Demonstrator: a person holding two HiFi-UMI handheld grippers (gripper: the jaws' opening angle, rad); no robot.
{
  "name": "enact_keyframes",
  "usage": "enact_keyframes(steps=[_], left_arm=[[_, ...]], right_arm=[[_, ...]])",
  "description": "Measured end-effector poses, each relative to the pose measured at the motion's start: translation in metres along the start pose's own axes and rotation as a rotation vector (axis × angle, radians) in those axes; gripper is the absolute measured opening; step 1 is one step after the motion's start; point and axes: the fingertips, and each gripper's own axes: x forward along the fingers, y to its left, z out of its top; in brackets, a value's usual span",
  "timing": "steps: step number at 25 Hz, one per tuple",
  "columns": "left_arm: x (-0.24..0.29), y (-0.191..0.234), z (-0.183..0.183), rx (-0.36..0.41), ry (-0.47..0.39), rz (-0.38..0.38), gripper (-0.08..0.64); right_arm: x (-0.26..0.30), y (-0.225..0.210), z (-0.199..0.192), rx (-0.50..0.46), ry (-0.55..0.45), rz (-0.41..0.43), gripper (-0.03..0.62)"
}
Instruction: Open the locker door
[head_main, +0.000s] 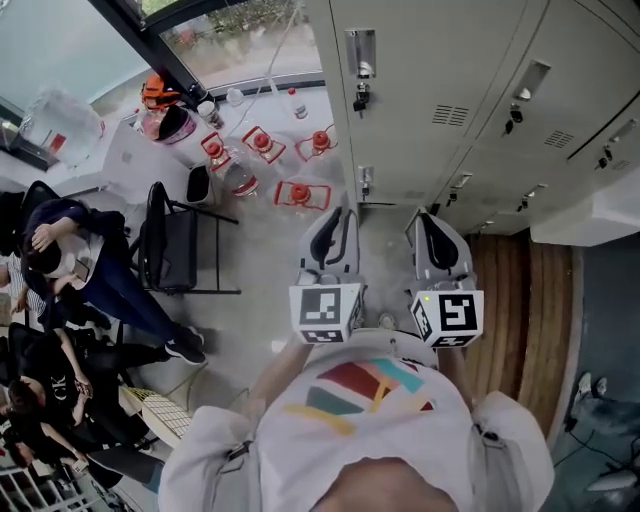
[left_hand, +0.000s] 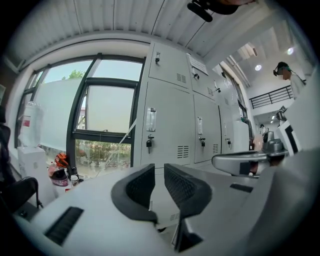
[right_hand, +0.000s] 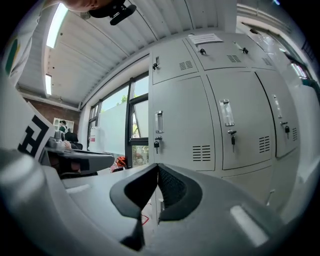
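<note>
My left gripper (left_hand: 159, 172) is open only a narrow slit, its 2 dark ribbed pads facing each other with nothing between them. My right gripper (right_hand: 157, 169) is closed, pad against pad, and it also holds nothing. From the head view both are held up side by side in front of my chest, the left gripper (head_main: 340, 222) and the right gripper (head_main: 428, 226) pointing at the grey locker bank (head_main: 480, 150) and clear of it. The locker door (left_hand: 167, 125) I am facing sits in the bank's leftmost column. It is shut, with an upright handle (left_hand: 151, 120) near its left edge, a key (left_hand: 148, 143) hanging in the lock just under that, and a vent (left_hand: 182, 151) low on its right side. The right gripper view shows the same door (right_hand: 182, 130) shut, and beside it, further along the bank, a second closed door (right_hand: 240, 125) with its own handle and key. Just left of the bank stands a tall dark-framed window (left_hand: 107, 115). On the floor near the bank's left foot stand several water bottles (head_main: 300, 192) with red caps and red handles. Further out from the bank on that side are a black chair (head_main: 170, 245), an orange helmet (head_main: 158, 90), and seated people (head_main: 60, 250).
</note>
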Motion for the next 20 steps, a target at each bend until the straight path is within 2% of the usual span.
enact_keyframes(steps=[6, 20], left_arm=[[-0.003, -0.005, -0.002, -0.010, 0.024, -0.013, 0.046], [-0.006, -0.020, 0.008, -0.009, -0.020, -0.016, 0.046]], right_arm=[[0.000, -0.001, 0.003, -0.014, -0.002, -0.012, 0.005], [-0.016, 0.004, -0.006, -0.005, 0.012, 0.013, 0.005]])
